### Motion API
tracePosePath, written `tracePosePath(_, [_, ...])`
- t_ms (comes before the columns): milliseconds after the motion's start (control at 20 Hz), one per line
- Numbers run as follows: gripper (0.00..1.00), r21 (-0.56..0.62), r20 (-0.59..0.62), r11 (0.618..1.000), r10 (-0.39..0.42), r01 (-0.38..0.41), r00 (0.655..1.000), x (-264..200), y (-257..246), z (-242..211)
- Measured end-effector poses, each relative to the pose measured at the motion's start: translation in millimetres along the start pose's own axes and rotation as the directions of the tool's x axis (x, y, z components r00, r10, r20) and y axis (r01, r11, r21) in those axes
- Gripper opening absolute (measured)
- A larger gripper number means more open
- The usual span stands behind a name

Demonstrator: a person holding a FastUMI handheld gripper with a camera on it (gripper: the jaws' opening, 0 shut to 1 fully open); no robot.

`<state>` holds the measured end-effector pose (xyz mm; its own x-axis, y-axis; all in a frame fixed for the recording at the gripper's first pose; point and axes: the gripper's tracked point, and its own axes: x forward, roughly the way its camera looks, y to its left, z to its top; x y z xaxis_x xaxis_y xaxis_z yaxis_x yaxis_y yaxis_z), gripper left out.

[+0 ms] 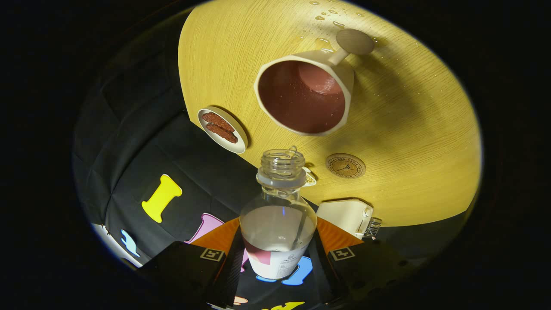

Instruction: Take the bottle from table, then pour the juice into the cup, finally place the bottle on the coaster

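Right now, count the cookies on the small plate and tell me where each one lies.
2. Both lie on the small plate at the table's edge, beside the cup: one cookie farther from the bottle held between the gripper fingers, the other cookie touching it, nearer. None seems hidden.

Bare table (422,142) beside cup (303,97); coaster (345,166) unobstructed, plate (222,130) apart.

Wooden table (409,142), cup (305,97), coaster (345,165), plate (222,130)
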<state>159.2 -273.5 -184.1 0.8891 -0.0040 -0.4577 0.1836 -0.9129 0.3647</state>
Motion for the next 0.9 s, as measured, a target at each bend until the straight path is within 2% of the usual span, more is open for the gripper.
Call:
tracePosePath(500, [0.73,0.016,-0.009,1.000,0.009,-0.009,1.000,-2.4,2.0,-1.5])
tracePosePath(650, [0.73,0.069,-0.031,0.996,0.060,-0.058,0.998,-5.3,12.6,-3.7])
tracePosePath(750, [0.73,0.058,-0.041,0.998,0.037,-0.035,0.998,-6.5,8.6,-3.5])
tracePosePath(900, [0.74,0.078,-0.036,0.996,0.050,-0.047,0.998,-8.6,10.8,-1.3])
